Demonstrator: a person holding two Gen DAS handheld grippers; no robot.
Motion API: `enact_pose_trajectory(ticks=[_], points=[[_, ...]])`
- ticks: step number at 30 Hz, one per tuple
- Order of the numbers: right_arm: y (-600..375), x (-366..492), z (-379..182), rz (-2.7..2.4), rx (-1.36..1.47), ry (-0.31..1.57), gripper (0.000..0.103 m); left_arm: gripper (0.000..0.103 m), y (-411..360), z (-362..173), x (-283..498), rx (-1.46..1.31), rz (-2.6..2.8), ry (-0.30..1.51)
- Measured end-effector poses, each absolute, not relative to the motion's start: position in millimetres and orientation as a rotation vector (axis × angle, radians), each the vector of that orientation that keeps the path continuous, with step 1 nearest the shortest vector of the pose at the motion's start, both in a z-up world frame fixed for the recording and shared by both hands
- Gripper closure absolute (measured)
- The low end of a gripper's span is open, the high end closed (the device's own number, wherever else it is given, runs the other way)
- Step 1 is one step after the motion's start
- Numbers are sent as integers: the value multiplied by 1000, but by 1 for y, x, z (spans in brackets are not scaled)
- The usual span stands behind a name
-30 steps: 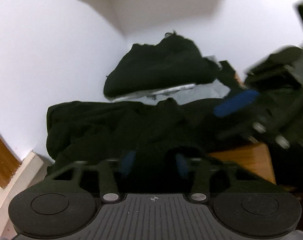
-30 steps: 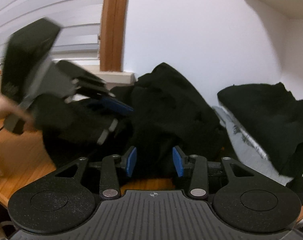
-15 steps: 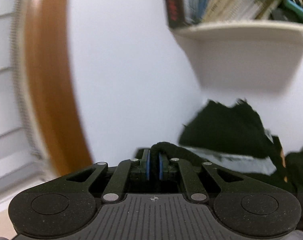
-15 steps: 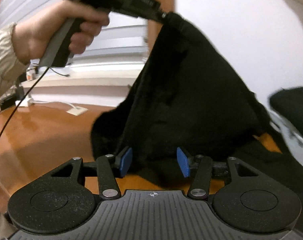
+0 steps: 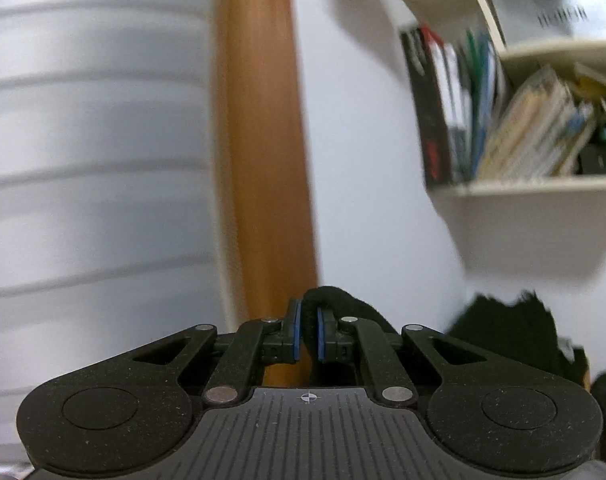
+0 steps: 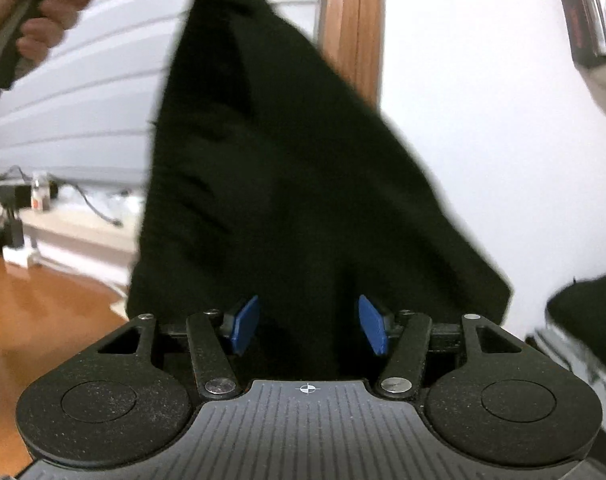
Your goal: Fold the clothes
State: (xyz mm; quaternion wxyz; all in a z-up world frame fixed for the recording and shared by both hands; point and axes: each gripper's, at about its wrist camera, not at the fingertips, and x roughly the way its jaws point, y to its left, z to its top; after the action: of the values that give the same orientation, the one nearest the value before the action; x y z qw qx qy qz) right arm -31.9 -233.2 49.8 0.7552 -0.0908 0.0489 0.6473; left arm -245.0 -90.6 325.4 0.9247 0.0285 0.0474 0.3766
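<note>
We hold our left gripper (image 5: 307,334) level and high, its jaws pinching the black garment (image 6: 287,184), which hangs lengthwise toward the wooden worktop (image 6: 43,320). Our right gripper (image 6: 309,326) has just been opening, jaws spread before the cloth.

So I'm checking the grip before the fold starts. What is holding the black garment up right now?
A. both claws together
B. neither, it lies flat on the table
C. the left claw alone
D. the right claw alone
C: the left claw is pinched shut on a fold of the black garment, which hangs from it, while the right claw stands open with its blue pads clear of the cloth.
</note>
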Motion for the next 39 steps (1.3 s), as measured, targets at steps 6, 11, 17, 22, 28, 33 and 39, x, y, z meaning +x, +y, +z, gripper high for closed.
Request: enact_pose_trajectory(ticks=[6, 11, 17, 22, 28, 33, 39], points=[[-225, -47, 78, 1455, -134, 37, 47, 95, -116, 384, -373, 59, 866, -79], [-207, -56, 78, 1493, -123, 62, 46, 95, -133, 405, -461, 62, 977, -91], [-165, -60, 37, 1491, -234, 177, 46, 95, -83, 324, -519, -87, 1115, 150], [-140, -57, 6, 1468, -345, 253, 46, 95, -41, 225, -564, -262, 1198, 282], [-136, -55, -10, 1451, -388, 308, 44, 93, -29, 180, -604, -362, 1246, 343], [-142, -46, -13, 1433, -393, 326, 40, 80, -33, 180, -607, -358, 1274, 398], [-148, -28, -22, 1410, -387, 380, 40, 64, -36, 185, -618, -323, 1344, 461]])
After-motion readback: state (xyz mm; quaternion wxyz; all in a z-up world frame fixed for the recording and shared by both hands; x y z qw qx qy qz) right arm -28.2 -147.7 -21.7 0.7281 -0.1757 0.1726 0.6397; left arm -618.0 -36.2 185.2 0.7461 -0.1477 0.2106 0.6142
